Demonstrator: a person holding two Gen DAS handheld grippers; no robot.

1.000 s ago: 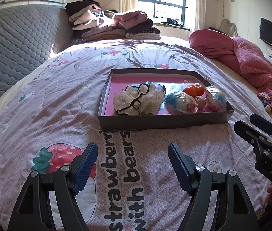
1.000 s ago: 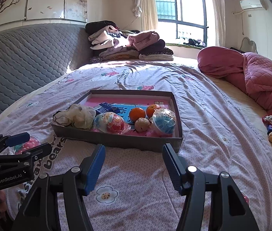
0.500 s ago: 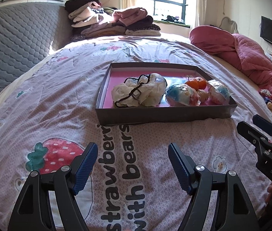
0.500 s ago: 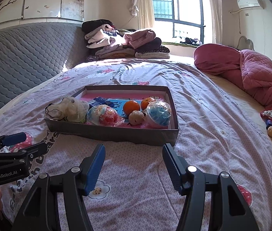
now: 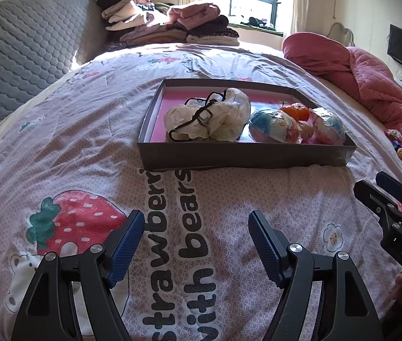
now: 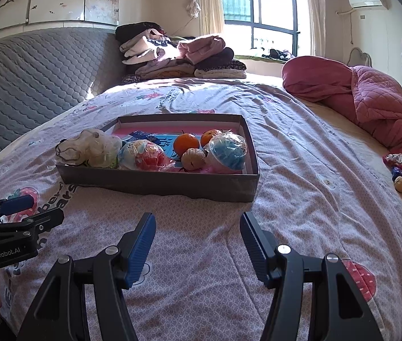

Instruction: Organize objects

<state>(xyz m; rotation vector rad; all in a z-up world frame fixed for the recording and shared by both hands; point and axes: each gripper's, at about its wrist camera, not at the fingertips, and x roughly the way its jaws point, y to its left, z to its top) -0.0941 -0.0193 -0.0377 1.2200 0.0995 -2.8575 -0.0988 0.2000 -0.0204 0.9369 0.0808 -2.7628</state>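
A shallow grey box [image 5: 243, 156] [image 6: 158, 183] with a pink lining lies on the bedspread. Inside it are a crumpled white plastic bag with a black cord [image 5: 209, 118] [image 6: 90, 149], two wrapped round toys [image 5: 274, 126] [image 6: 144, 155] [image 6: 226, 152], two whole oranges [image 6: 186, 143] and a peeled one [image 6: 193, 159]. My left gripper [image 5: 196, 236] hovers open over the quilt in front of the box, nothing between its blue pads. My right gripper [image 6: 198, 236] is also open and empty, short of the box's near wall. Each gripper shows at the edge of the other's view.
The pale purple quilt [image 5: 87, 142] carries strawberry prints and lettering. Folded clothes [image 6: 178, 56] are stacked at the far end by the grey padded headboard [image 6: 30, 71]. A red quilted blanket [image 6: 371, 99] lies bunched at the right, small toys [image 6: 399, 170] beside it.
Both views have tipped slightly, so the box sits a little lower and nearer in the picture. Both grippers stay open and nothing in the box has moved.
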